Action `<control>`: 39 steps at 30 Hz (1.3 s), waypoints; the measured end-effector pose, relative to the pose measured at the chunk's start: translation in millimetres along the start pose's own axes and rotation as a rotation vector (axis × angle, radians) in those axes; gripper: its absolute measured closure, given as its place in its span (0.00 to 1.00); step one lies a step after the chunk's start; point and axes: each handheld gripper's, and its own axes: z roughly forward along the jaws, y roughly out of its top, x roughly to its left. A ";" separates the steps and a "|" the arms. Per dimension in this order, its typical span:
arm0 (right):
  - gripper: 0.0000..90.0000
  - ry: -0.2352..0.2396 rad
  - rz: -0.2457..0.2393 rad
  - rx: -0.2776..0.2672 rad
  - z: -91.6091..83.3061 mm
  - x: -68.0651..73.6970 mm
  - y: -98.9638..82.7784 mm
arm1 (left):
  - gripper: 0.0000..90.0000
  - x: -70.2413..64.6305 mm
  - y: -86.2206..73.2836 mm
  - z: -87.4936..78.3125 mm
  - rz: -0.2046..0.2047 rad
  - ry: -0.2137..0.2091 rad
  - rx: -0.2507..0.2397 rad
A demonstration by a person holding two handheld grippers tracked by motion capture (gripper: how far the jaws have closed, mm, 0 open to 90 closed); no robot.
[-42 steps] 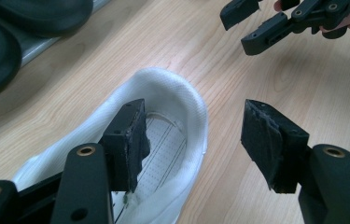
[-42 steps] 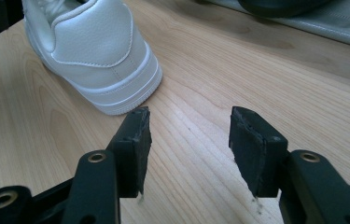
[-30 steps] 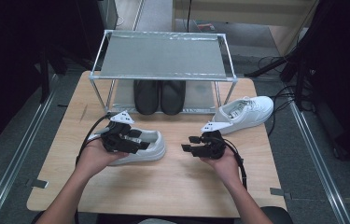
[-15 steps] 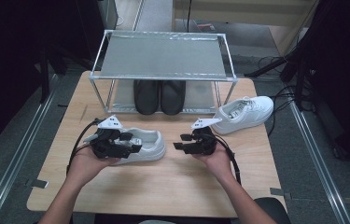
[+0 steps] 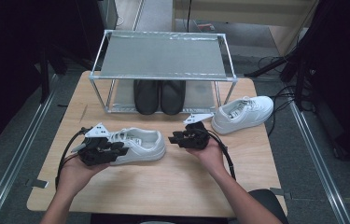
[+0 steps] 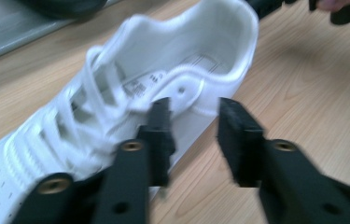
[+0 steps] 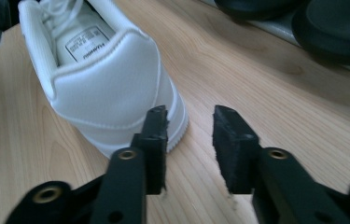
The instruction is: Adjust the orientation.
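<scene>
Left gripper [image 5: 116, 150], jaws just narrowed, straddles the near white sneaker's [image 5: 137, 143] collar, pads not pressing. Right gripper [image 5: 178, 139], jaws just narrowed, empty, at the heel, sneaker's 3 o'clock. Seat pads on collar before lifting.

Bright tabletop, dark surroundings, close views blurred, perhaps by motion

L claw [image 5: 116, 150] & R claw [image 5: 175, 138] face each other, jaws just narrowed, gripping nothing.
</scene>
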 end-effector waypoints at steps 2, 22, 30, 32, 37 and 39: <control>0.93 -0.003 -0.015 -0.001 2.7 2.0 1.8 | 1.00 2.8 -5.4 1.8 -0.003 0.009 0.005; 1.00 0.017 -0.018 -0.028 16.5 13.4 6.0 | 1.00 24.9 -17.1 19.1 -0.042 -0.008 0.058; 1.00 0.036 -0.023 -0.014 16.0 19.7 4.3 | 1.00 29.3 -19.4 14.8 -0.059 -0.005 0.061; 1.00 0.040 -0.034 -0.006 16.3 24.0 3.9 | 1.00 31.2 -20.9 12.7 -0.066 -0.007 0.058; 1.00 0.062 -0.048 0.012 15.6 32.6 1.8 | 1.00 33.3 -25.7 8.2 -0.084 -0.003 0.050; 1.00 0.080 -0.048 0.012 15.5 36.7 -1.0 | 1.00 34.7 -28.2 5.3 -0.089 -0.001 0.048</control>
